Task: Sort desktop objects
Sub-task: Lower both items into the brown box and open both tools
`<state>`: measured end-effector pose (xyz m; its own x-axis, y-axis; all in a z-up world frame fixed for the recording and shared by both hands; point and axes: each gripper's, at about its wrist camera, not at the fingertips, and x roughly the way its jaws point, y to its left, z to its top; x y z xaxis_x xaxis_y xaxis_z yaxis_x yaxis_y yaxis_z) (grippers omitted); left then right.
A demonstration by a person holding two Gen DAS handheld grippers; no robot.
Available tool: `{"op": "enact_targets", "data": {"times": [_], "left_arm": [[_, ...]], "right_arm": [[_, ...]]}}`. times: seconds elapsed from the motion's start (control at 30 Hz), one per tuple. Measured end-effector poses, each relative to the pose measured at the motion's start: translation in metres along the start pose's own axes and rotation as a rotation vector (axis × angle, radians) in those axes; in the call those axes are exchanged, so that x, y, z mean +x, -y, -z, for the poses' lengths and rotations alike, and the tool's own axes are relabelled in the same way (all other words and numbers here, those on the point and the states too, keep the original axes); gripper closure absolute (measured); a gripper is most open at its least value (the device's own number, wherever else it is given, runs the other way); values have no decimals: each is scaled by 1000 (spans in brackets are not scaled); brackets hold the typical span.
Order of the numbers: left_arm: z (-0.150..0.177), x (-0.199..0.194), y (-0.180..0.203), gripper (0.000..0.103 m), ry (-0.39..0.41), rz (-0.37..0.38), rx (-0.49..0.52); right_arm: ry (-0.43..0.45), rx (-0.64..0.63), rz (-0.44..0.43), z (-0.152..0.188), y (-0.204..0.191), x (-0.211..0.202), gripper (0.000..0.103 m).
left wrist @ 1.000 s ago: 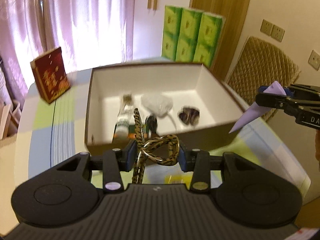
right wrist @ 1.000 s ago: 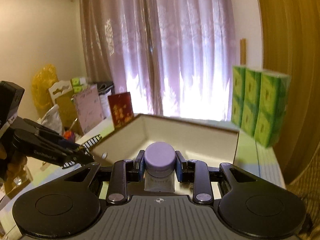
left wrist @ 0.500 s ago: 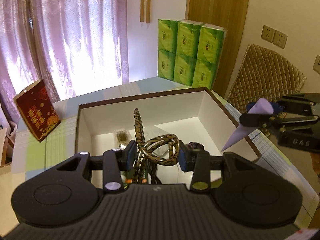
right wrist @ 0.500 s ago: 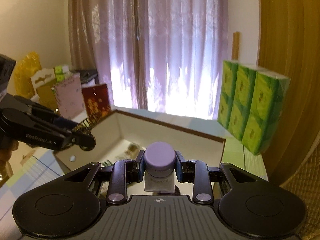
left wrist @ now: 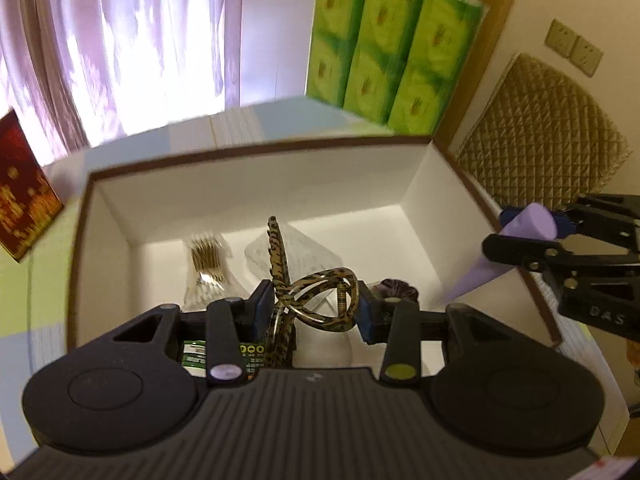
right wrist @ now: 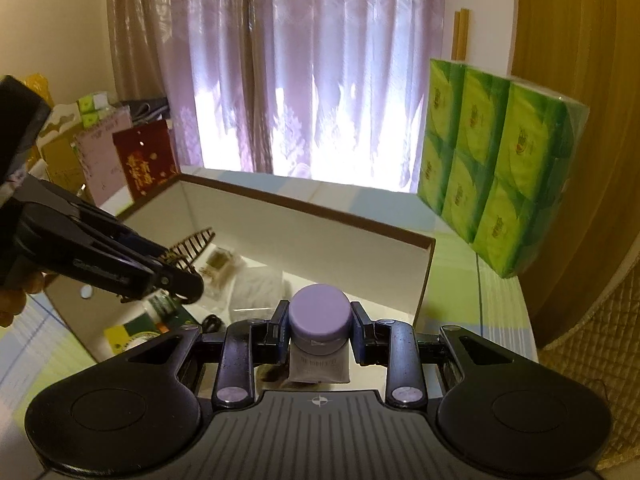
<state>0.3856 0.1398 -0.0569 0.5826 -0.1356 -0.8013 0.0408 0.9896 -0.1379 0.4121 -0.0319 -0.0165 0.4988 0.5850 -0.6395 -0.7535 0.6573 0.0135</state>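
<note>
While both hover over the box [left wrist: 248, 200] mid-frame | left hand-held gripper [left wrist: 312, 308] clamped on hair clip [left wrist: 316, 292] | right hand-held gripper [right wrist: 320, 330] clamped on purple-capped tube [right wrist: 320, 316], lower centre

Left gripper [left wrist: 310, 306] over the near part of an open white box [left wrist: 256, 192] with a brown rim; its blue pads are closed on a leopard-print hair claw [left wrist: 316, 300], whose toothed arm sticks up past the fingers. Box floor holds a clear packet of gold-coloured pins [left wrist: 206, 258], a crumpled clear bag [left wrist: 304, 252], a dark purple scrunchie [left wrist: 394, 286] and a green-labelled item [left wrist: 196, 354], partly hidden behind the gripper. At right, the right gripper [left wrist: 532, 232] holds a lavender tube [left wrist: 500, 256] above the box's right wall, tapered end slanting down. Behind the box: green tissue packs [left wrist: 384, 48]. Red card [left wrist: 22, 196] at left on the table.
</note>
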Motion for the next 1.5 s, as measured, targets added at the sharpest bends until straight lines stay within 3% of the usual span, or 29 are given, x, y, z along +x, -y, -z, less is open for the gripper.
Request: {"op": "enact_targets", "data": {"times": [0.2,0.27,0.73,0.87,0.9,0.93,1.0,1.17,1.43,1.5], "left_arm": [[-4,39,-16,67,-95,-17,-55],[-7,44,-21,58,-95,-25,-62],[-12,41,-30,57,-77,-56,-28],[-13,39,-32,56,-69,-90,-25],[-13,39,-33,55,-68,-96,-28],[-13,38,-33,55,-66,-99,-32],[-14,35,-35,50,-59,-101,-38],[-11,22,-31,45,-32,-116,-3],[4,8,-19,31,-24,-131,39],[7,3,-17,23,-22,-130,36]], "right_arm": [[-34,-18,3,-2,2,18,76],[-44,-22,5,-2,4,24,76],[-143,-71,46,-3,5,62,76],[-127,-83,82,-6,5,69,76],[-117,-82,85,-8,6,69,68],[-105,-74,89,-9,7,68,48],[-57,-49,95,-10,9,61,22],[-28,-35,62,-6,9,44,22],[-97,-24,8,9,0,35,13],[-104,-32,4,12,-5,32,9]]}}
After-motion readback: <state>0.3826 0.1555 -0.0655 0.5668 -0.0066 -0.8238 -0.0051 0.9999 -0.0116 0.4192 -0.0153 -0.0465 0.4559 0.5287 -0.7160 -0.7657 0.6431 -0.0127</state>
